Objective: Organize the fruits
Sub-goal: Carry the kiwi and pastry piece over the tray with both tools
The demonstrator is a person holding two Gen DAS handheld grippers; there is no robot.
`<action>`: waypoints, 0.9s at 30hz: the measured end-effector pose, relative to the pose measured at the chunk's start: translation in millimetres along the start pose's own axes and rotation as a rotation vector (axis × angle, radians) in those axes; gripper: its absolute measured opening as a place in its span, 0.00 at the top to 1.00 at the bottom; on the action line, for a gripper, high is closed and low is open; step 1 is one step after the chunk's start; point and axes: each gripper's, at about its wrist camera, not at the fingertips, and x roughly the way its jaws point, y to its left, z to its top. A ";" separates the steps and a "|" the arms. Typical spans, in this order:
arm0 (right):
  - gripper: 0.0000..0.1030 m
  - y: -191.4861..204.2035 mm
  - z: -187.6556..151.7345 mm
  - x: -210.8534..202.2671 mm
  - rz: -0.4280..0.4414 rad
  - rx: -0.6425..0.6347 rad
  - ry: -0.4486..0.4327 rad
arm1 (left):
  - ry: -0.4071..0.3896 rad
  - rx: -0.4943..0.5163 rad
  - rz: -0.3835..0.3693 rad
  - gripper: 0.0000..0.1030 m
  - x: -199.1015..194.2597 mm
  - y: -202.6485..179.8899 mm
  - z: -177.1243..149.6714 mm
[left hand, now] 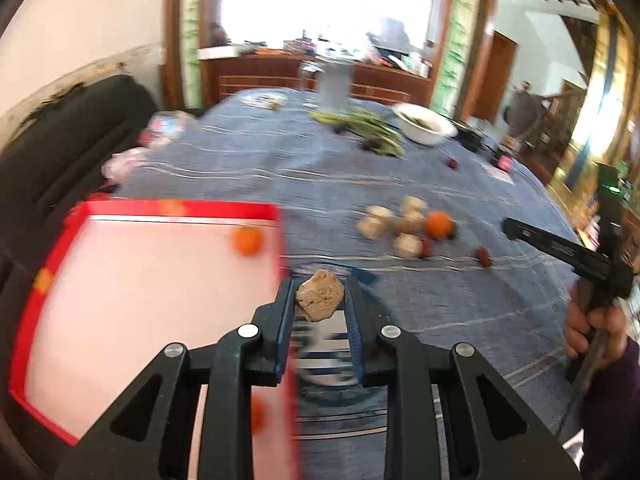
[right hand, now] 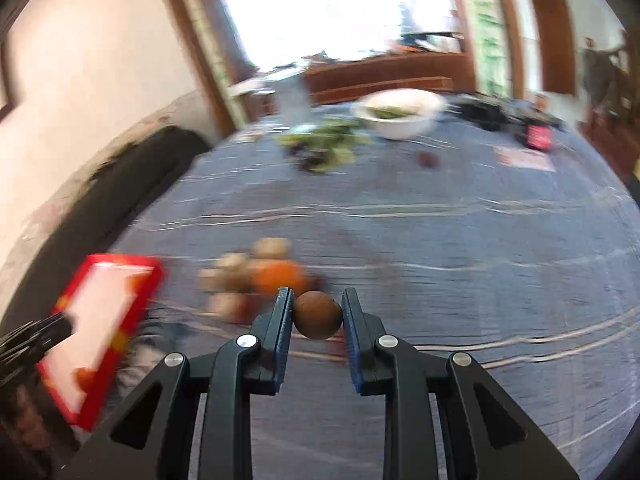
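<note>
Left gripper (left hand: pixel 320 300) fingers clamp a tan lump (left hand: pixel 320 300); right gripper (right hand: pixel 318 314) fingers clamp a brown ball (right hand: pixel 318 314). Release low over the red tray (left hand: pixel 256 211).

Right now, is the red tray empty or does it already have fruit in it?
Not empty. The red tray holds an orange fruit near its far edge; the picture is blurred, so I cannot give an exact count.

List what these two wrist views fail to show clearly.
- Left wrist view: red tray smeared by motion; its near right corner hides behind the left gripper holding a beige chunk.
- Right wrist view: fruit pile blurred; kinds unclear behind the right gripper and its brown ball.
- Both views: white bowl contents too small.
</note>
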 end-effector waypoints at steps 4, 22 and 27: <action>0.78 82.0 5.1 7.2 0.133 -0.111 0.006 | -0.037 -0.066 0.092 0.74 -12.5 42.5 -1.0; 0.78 248.7 -46.1 95.9 0.278 -0.297 0.261 | 0.015 -0.160 0.302 0.74 -8.6 139.4 -39.2; 0.78 254.9 -54.6 105.6 0.246 -0.315 0.316 | 0.055 -0.156 0.332 0.74 2.0 144.4 -43.4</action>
